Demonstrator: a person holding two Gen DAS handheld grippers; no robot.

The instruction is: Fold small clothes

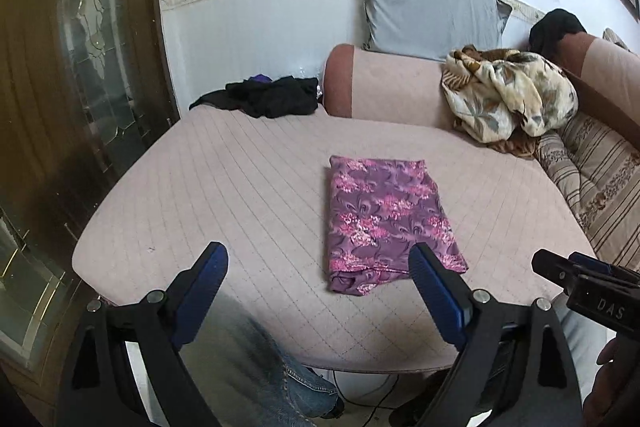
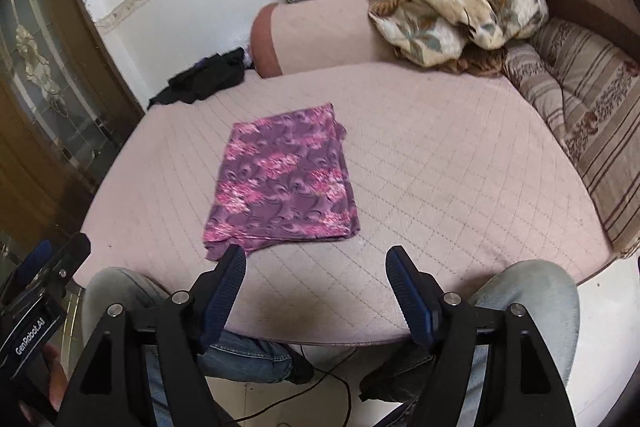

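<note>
A purple floral cloth (image 1: 384,219) lies folded into a flat rectangle on the pink quilted cushion (image 1: 224,179); it also shows in the right wrist view (image 2: 284,179). My left gripper (image 1: 318,259) is open and empty, held above the cushion's near edge, its right finger just in front of the cloth's near corner. My right gripper (image 2: 316,263) is open and empty, just right of the cloth's near edge. The right gripper's body shows at the right edge of the left wrist view (image 1: 584,283).
A black garment pile (image 1: 268,97) lies at the cushion's far left. A floral blanket (image 1: 512,99) sits heaped at the far right beside striped cushions (image 1: 600,187). A grey pillow (image 1: 432,15) leans on the wall. A wooden glass door (image 1: 80,67) stands left. My knees (image 2: 528,291) are below.
</note>
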